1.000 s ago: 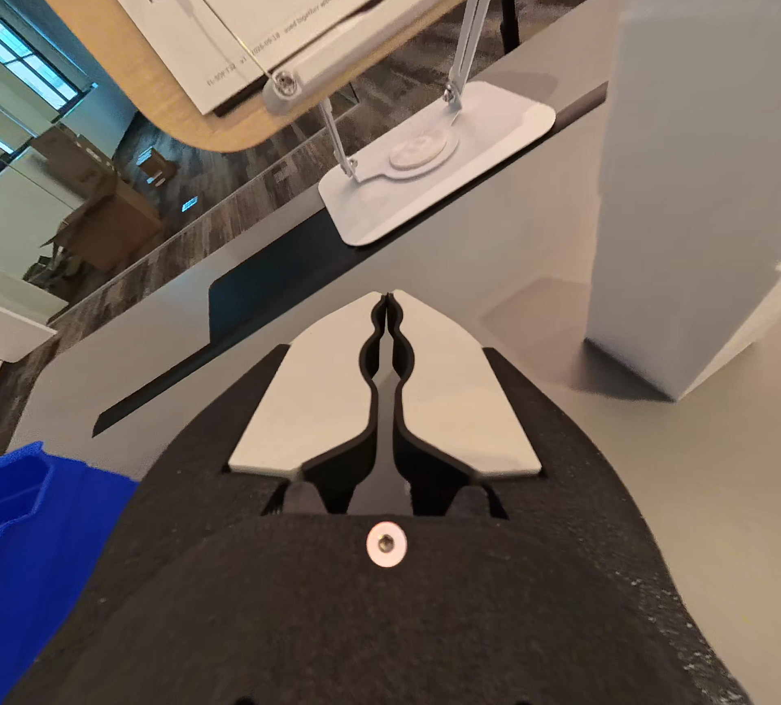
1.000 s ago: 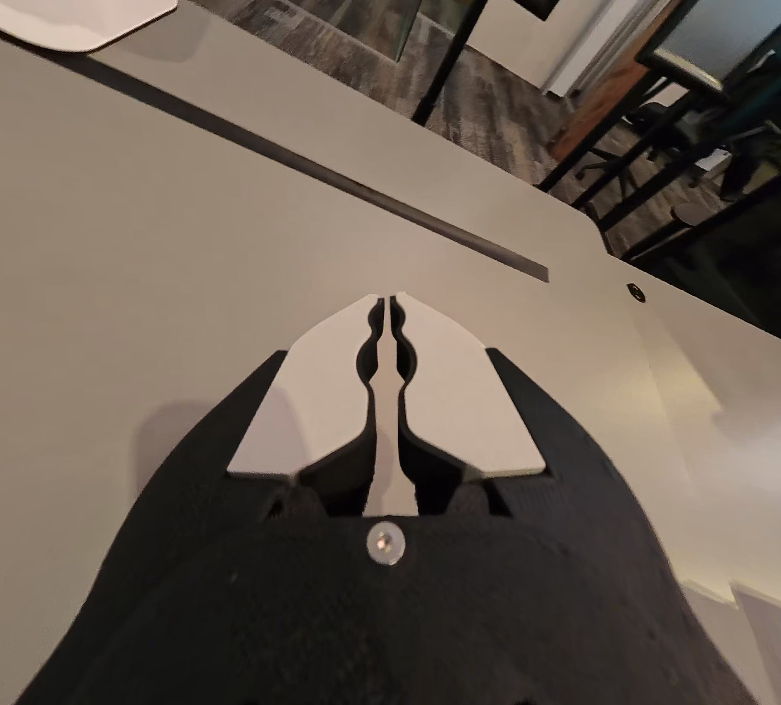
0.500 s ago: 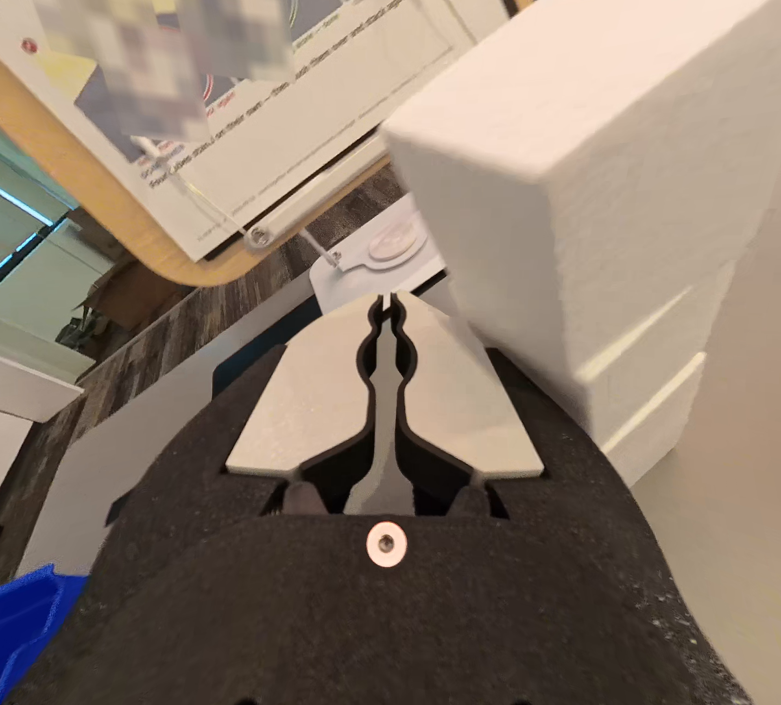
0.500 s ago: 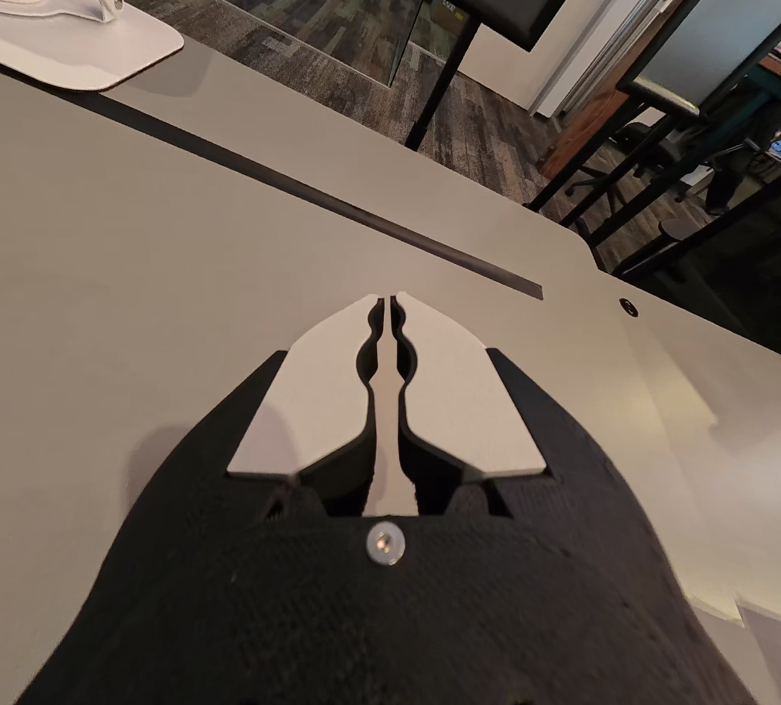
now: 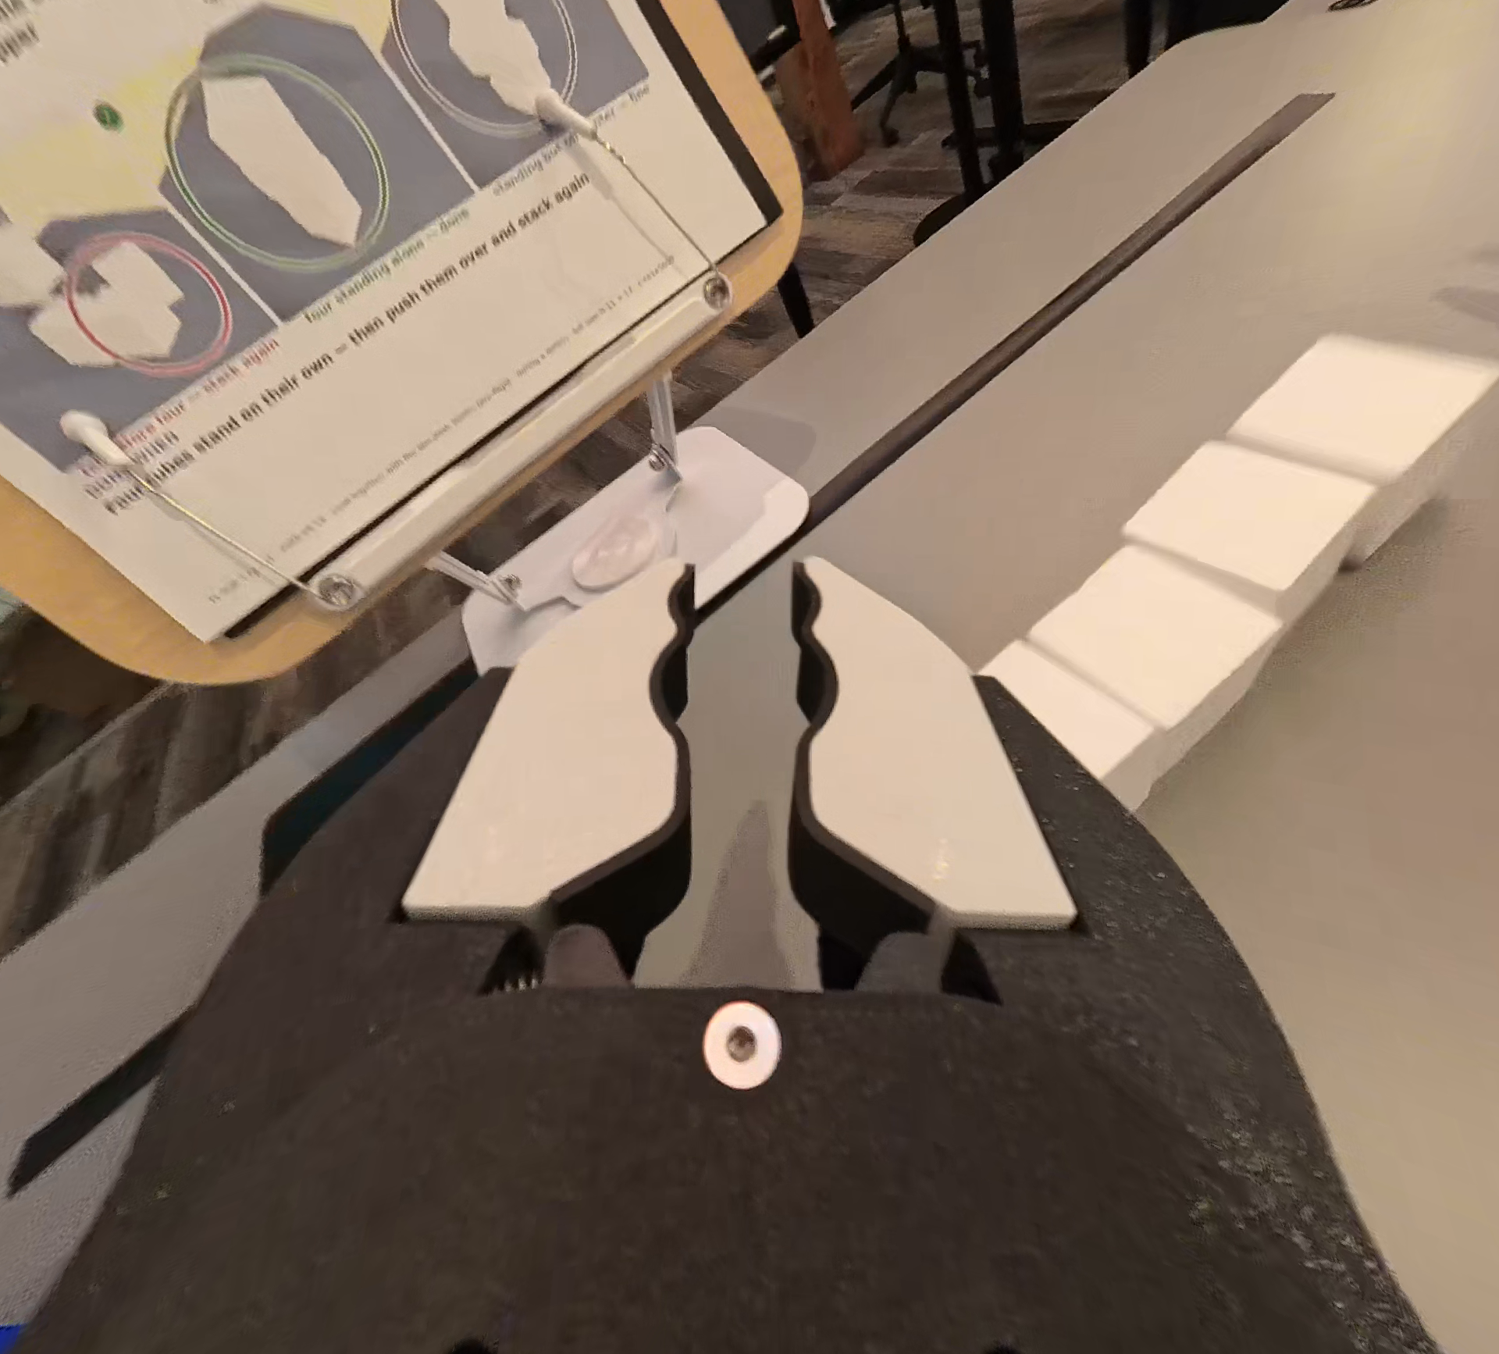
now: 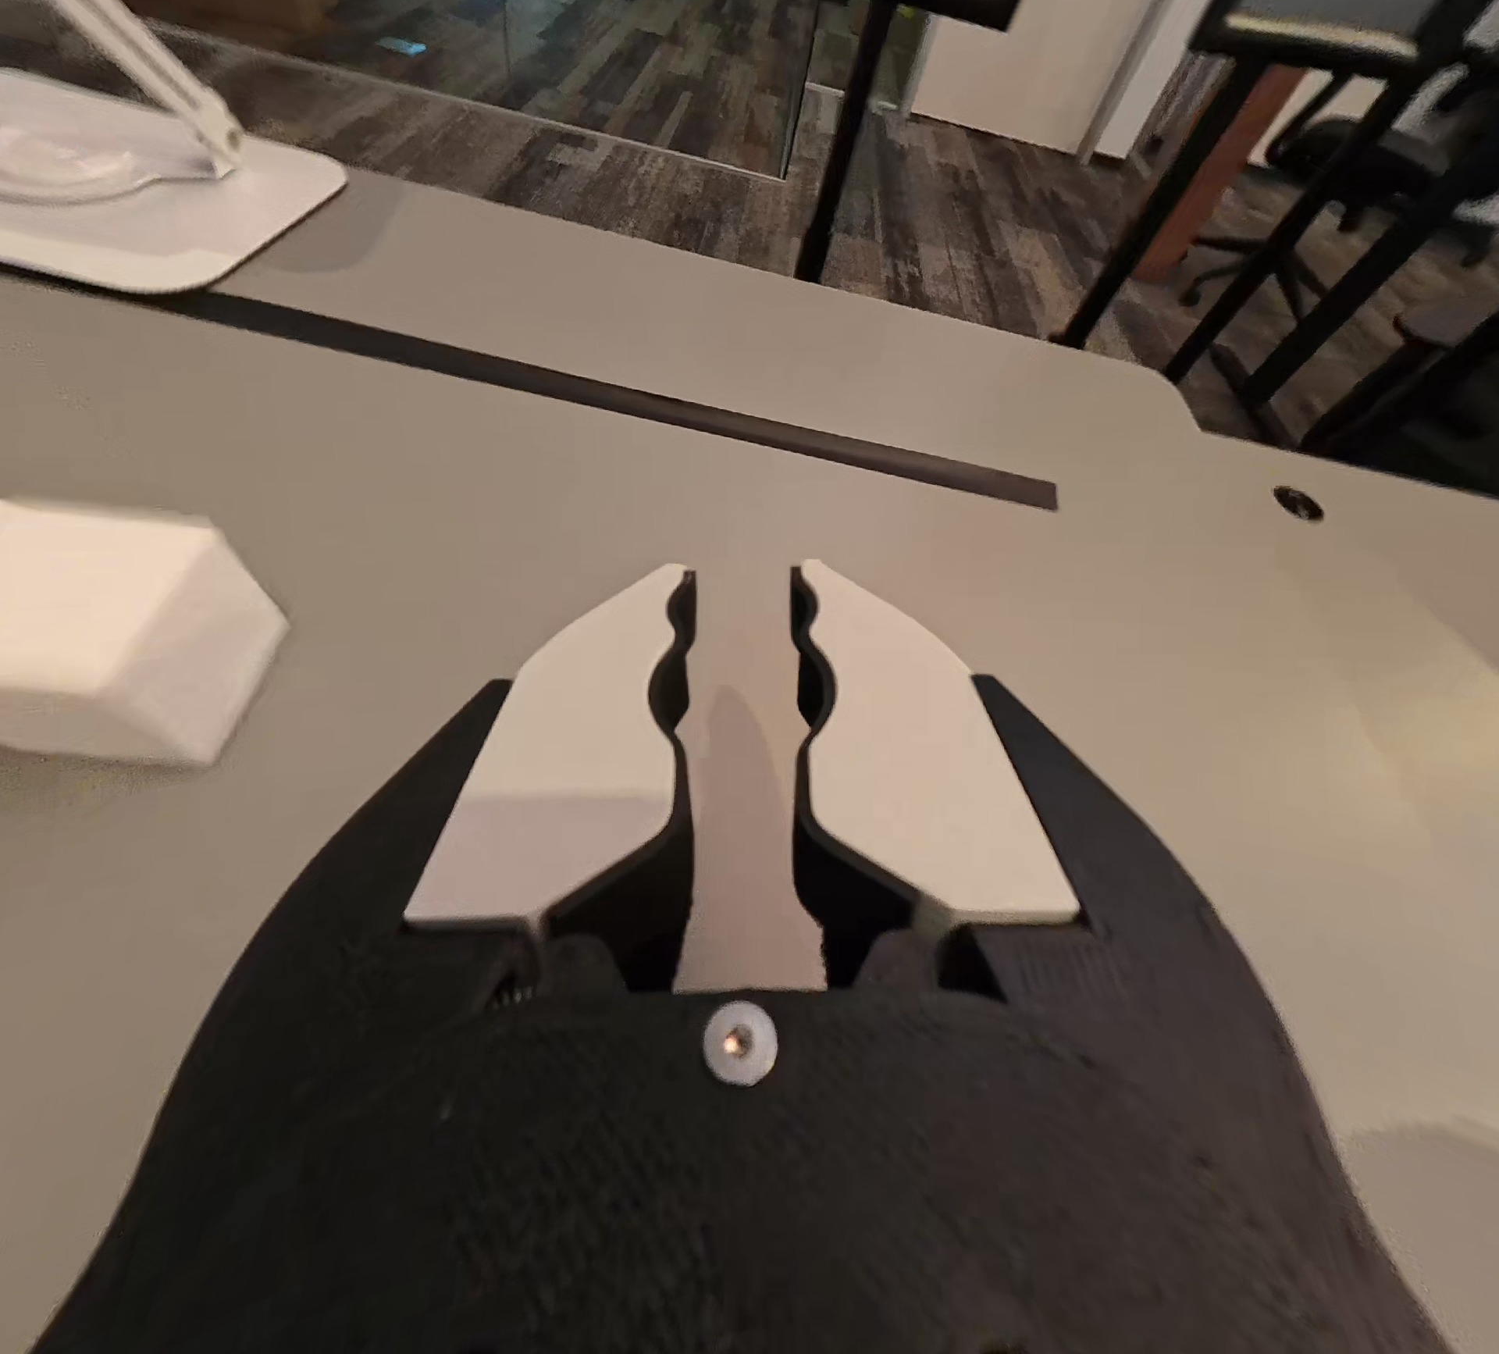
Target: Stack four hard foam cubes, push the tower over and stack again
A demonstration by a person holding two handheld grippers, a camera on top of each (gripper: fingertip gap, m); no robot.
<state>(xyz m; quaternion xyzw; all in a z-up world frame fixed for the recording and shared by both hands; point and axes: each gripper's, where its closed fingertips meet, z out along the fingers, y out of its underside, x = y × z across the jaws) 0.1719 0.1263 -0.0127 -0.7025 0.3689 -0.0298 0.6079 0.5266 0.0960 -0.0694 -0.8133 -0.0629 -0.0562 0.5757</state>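
Several white foam cubes (image 5: 1233,544) lie on their sides in a row on the grey table, running from beside my left gripper toward the far right. My left gripper (image 5: 740,573) is slightly open and empty, just left of the nearest cube (image 5: 1063,715). In the right wrist view one white foam cube (image 6: 113,625) lies at the left edge. My right gripper (image 6: 742,573) is slightly open and empty over bare table, to the right of that cube.
A tilted instruction board (image 5: 341,244) on a white stand (image 5: 649,544) is at the table's back edge; the stand base also shows in the right wrist view (image 6: 154,212). A dark slot (image 6: 649,410) runs along the table. Chairs and stools (image 6: 1338,98) stand beyond the table. About 35 centimeters separates my left fingertips from my right. My left tips are about 35 centimeters from the dark slot (image 6: 649,410), my right tips only 20 centimeters. It turns up in the left wrist view (image 5: 1092,286) as well.
The foam tower stood upright, tipped half a second ago, and now lies flat in a row. Both grippers, shut before, have opened a little. The left gripper's view has swung right.
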